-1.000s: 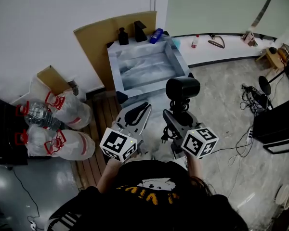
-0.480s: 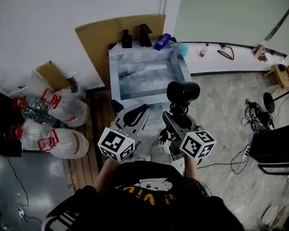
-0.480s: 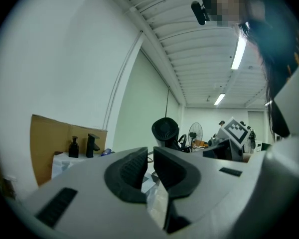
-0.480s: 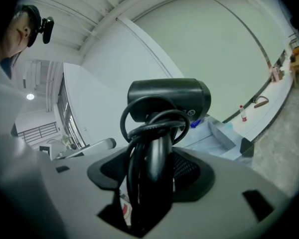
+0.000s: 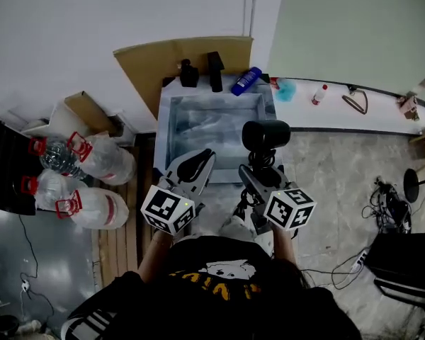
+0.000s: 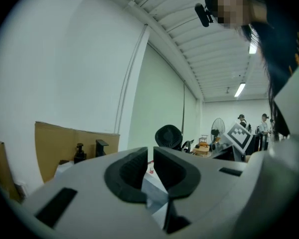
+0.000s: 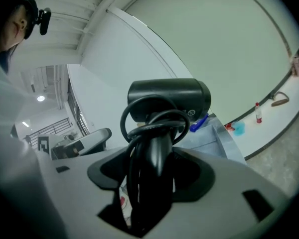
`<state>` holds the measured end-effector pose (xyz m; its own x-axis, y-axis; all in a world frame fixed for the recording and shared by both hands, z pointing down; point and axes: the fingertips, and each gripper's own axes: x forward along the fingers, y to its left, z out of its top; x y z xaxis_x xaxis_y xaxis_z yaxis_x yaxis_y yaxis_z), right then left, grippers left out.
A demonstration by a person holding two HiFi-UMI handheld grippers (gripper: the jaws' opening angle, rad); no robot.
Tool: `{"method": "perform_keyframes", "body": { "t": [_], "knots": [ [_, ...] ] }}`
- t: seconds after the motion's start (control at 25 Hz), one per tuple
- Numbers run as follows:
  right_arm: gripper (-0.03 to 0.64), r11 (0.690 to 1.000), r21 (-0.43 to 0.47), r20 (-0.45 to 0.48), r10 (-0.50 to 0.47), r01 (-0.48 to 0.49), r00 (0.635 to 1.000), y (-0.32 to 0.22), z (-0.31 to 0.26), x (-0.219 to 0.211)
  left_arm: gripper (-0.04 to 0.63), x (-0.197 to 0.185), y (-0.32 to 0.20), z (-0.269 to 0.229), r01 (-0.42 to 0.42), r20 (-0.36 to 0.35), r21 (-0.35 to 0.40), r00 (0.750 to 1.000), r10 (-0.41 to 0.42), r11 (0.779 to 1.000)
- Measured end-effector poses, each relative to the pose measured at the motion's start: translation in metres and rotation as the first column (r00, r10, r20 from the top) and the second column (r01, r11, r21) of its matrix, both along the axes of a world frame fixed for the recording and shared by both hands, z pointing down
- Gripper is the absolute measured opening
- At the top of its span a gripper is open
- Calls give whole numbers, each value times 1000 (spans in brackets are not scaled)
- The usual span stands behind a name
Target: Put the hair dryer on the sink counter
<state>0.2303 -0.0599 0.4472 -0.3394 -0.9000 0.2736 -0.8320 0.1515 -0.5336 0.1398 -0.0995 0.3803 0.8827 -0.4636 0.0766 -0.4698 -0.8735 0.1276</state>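
A white wall [image 5: 92, 13] meets a pale green wall [image 5: 354, 20]; grey marbled floor [image 5: 340, 183], apparently wooden slats [image 5: 120, 239] at left.

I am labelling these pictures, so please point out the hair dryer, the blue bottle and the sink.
hair dryer [image 5: 265, 134]: head view, on its black barrel.
blue bottle [image 5: 246, 81]: head view, on its body.
sink [image 5: 163, 129]: head view, on its left rim.

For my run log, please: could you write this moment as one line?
right claw: shut on dryer handle | left claw: empty | sink: ahead, dryer not yet placed
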Motion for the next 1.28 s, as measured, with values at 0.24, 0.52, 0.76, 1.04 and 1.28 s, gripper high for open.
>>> {"method": "perform_keyframes", "body": {
  "t": [0.24, 0.52, 0.76, 1.04, 1.28],
  "knots": [
    [249, 991, -32, -18, -134, 134, 991, -35, 18, 20, 37, 7, -35, 4, 161, 39, 0, 986, -161, 987],
    [249, 954, -51, -10, -295, 294, 955, -71, 34, -8, 37, -17, -52, 12, 292, 87, -15, 953, -290, 956],
    [249, 925, -84, -5, -371, 370, 928, -99, 48, -36, 37, -36, -64, 16, 338, 90, -22, 938, -335, 941],
    [249, 901, -135, -51, -422, 412, 905, -146, 68, -68, 37, -59, -99, 18, 341, 76, -29, 938, -339, 939],
    [249, 875, -184, -124, -473, 449, 872, -198, 87, -107, 37, -82, -127, 25, 309, 99, -17, 947, -306, 951]
  ]
}}
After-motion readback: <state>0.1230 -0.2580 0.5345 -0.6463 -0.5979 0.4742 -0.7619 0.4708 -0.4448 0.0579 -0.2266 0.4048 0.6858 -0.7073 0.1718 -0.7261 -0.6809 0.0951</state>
